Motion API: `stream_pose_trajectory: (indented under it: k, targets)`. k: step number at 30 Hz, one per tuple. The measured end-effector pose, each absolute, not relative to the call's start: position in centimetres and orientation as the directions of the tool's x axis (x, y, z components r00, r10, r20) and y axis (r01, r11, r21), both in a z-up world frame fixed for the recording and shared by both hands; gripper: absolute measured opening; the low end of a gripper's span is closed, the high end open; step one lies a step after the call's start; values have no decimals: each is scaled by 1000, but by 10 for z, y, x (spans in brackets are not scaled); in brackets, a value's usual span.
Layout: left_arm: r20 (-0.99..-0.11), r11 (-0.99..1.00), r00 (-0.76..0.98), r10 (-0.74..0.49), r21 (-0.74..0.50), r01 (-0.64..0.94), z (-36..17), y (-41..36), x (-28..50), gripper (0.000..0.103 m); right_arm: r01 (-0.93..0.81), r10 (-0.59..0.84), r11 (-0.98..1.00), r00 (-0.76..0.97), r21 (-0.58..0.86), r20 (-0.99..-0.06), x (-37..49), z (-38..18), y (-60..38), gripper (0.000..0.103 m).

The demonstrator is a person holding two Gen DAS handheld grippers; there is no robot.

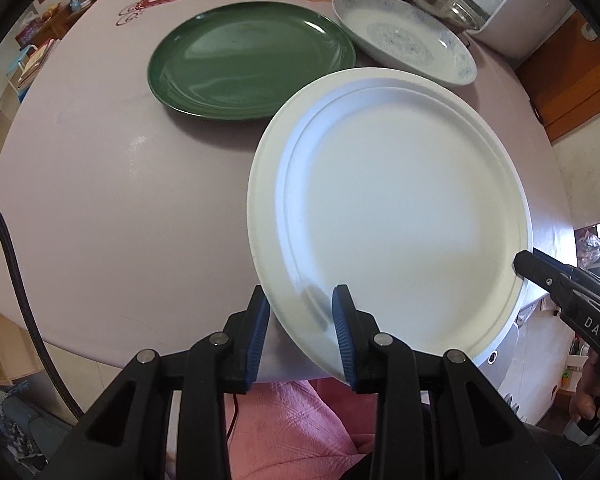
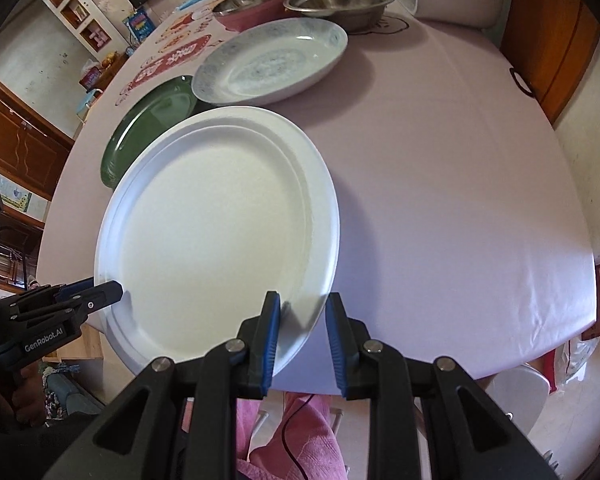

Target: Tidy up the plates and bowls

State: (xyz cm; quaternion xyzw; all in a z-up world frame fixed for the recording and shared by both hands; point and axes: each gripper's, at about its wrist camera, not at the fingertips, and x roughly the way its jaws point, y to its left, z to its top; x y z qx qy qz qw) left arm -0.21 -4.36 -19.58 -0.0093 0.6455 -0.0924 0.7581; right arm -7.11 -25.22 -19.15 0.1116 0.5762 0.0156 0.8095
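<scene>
White plate (image 1: 392, 208) tilted above the near edge of the pink table (image 1: 100, 200), left gripper (image 1: 302, 334) clamping its near-left rim, right gripper (image 2: 302, 336) clamping its near-right rim, green plate (image 1: 252, 60) and patterned dish (image 1: 404, 38) lying farther back.

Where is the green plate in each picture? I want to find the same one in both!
Left wrist view: the green plate lies upper middle, on the table, beyond and left of the big white plate.
Right wrist view: the green plate is at left of middle, partly hidden behind the white plate.
Shared landmark: the blue-patterned dish sits right beside the green plate in both views.
</scene>
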Motion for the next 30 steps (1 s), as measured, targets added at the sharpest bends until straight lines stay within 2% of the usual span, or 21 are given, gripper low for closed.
stream_pose_trajectory:
  k: [30]
  targets:
    - [-980, 971, 108, -168, -146, 188, -209, -62, 19, 35, 186, 120, 965, 314, 185, -942, -60, -204, -268, 26]
